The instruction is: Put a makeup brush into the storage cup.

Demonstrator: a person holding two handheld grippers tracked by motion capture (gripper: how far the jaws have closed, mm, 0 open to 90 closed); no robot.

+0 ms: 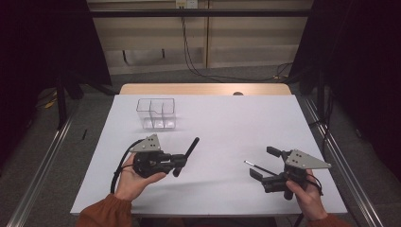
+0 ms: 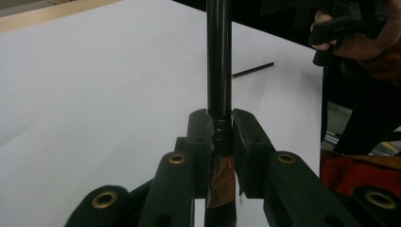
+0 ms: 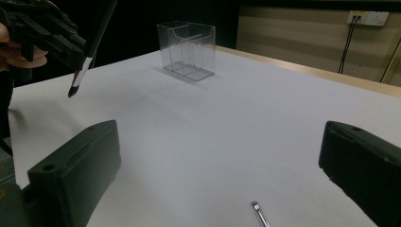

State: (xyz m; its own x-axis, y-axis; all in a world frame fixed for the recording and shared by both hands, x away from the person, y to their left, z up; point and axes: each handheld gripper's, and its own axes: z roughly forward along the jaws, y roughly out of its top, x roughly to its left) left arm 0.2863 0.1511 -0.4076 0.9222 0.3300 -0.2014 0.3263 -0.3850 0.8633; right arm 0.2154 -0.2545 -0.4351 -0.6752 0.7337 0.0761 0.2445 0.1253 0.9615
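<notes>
My left gripper point(image 1: 180, 163) is shut on a black makeup brush point(image 1: 190, 151), held off the table at the front left. In the left gripper view the jaws point(image 2: 221, 128) clamp the brush handle point(image 2: 219, 71) just above its copper-coloured band. In the right gripper view the brush's bristle tip point(image 3: 77, 82) points down. My right gripper point(image 1: 264, 162) stands open at the front right. A second, thin black brush point(image 1: 253, 165) lies flat on the white table between its spread jaws. Its silver-tipped end point(image 3: 259, 213) shows low between the right gripper's point(image 3: 220, 161) wide jaws.
A clear plastic organiser with several compartments point(image 1: 156, 113) stands empty at the back left of the white tabletop point(image 1: 231, 118), also seen as the clear organiser point(image 3: 187, 49). The table's wooden far edge point(image 1: 203, 89) lies beyond it, with cables on the floor behind.
</notes>
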